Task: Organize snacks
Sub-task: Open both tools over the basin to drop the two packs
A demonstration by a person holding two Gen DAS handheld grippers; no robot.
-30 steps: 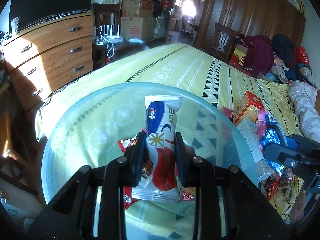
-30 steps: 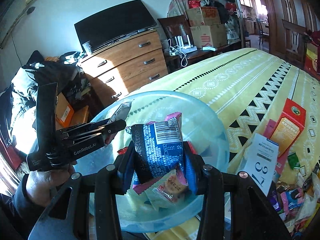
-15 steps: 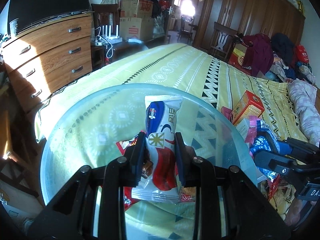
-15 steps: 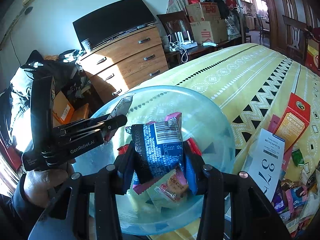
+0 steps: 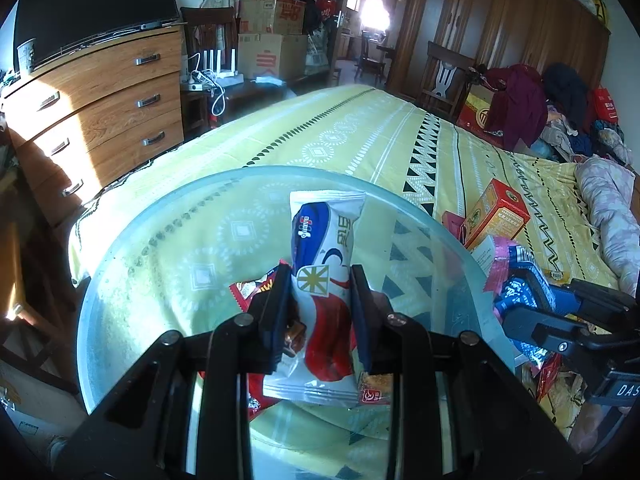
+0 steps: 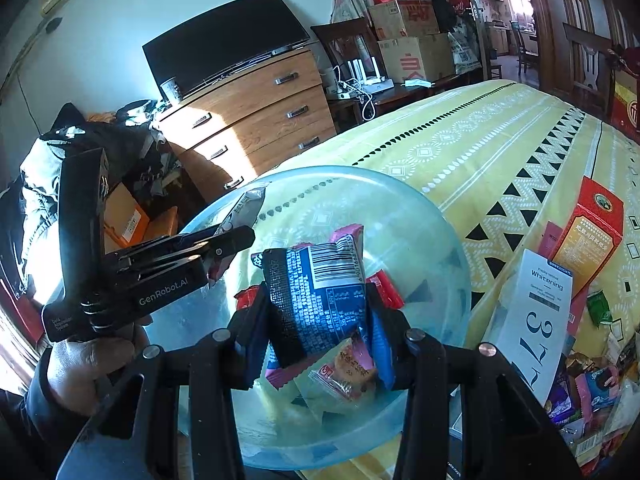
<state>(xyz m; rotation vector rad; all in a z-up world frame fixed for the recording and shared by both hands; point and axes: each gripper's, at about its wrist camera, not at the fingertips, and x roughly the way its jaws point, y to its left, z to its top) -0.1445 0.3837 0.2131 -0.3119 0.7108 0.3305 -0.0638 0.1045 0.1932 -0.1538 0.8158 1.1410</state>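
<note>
Nearby, red box (image 6: 593, 236) and white carton (image 6: 534, 316) flank bowl (image 6: 436, 216)

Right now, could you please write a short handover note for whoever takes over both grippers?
Left gripper: shut on a white, red and blue snack packet, held over the clear blue bowl.
Right gripper: shut on a dark blue snack packet, also over the bowl.
Done: a few small packets, including an orange wrapped snack, already lie in the bowl.
Left: release both packets into the bowl, then collect the loose snack pile on the yellow bedspread.
</note>
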